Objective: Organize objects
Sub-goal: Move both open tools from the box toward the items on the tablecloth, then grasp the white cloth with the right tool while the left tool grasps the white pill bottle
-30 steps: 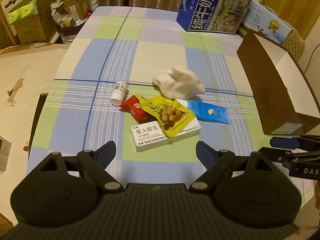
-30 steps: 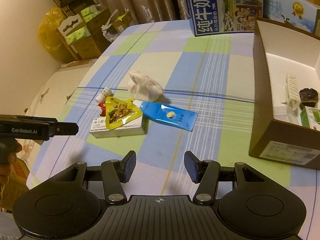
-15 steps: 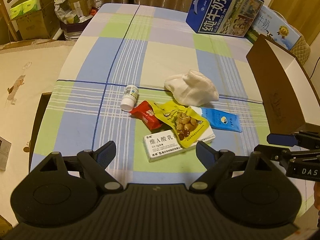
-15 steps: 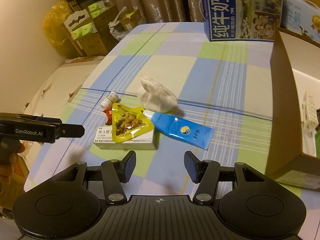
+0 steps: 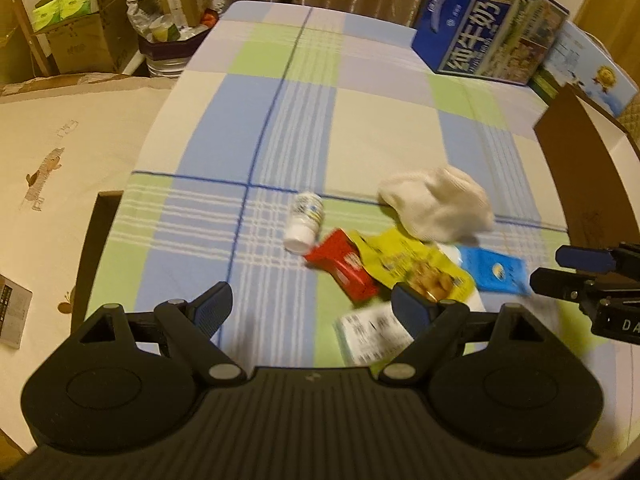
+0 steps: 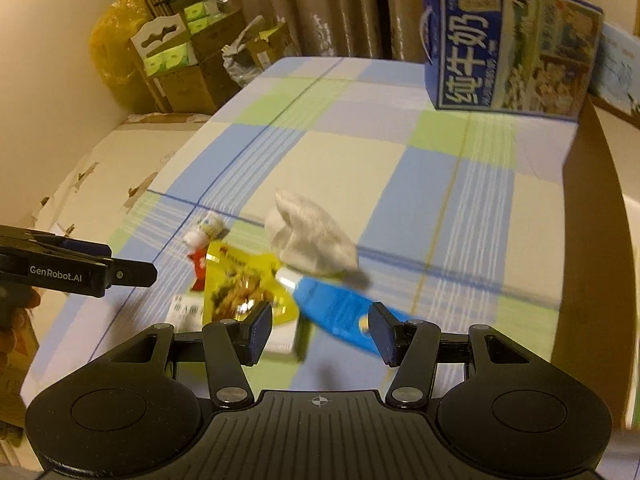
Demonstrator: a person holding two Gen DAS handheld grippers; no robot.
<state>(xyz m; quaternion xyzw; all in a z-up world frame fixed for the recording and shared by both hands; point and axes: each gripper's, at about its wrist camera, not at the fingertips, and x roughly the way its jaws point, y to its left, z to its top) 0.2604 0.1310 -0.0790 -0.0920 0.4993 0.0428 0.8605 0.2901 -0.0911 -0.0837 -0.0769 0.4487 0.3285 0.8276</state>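
Both sets of tongs are seen released, nothing held. Left gripper (image 5: 310,306) is held over bare checked tablecloth (image 5: 360,136), its right fingertip overlapping the yellow pouch in view. Right gripper (image 6: 320,330) is held low over the near end of the pile, fingers spread either side of the blue tube.

Landmark: yellow snack pouch (image 6: 244,288), lying flat on top of the white medicine box (image 6: 188,312).
- Blue tube (image 6: 340,312): just right of the pouch, touching it; long axis runs diagonally, white cap end pointed up-left toward the sock, flat crimped end toward the right gripper.
- White sock (image 6: 312,236): bunched, just behind the pouch and over the tube's cap end.
- Red packet (image 5: 344,268): tucked under the pouch's left edge, long axis diagonal.
- Small white bottle (image 5: 305,222): on its side, left-behind the pouch, cap pointed toward the camera.
- Cardboard box (image 5: 588,176): well right of the pouch, open.
- Blue milk carton (image 6: 508,44): far behind, at the table's back edge.

Near items are motion-blurred; print is unreadable.
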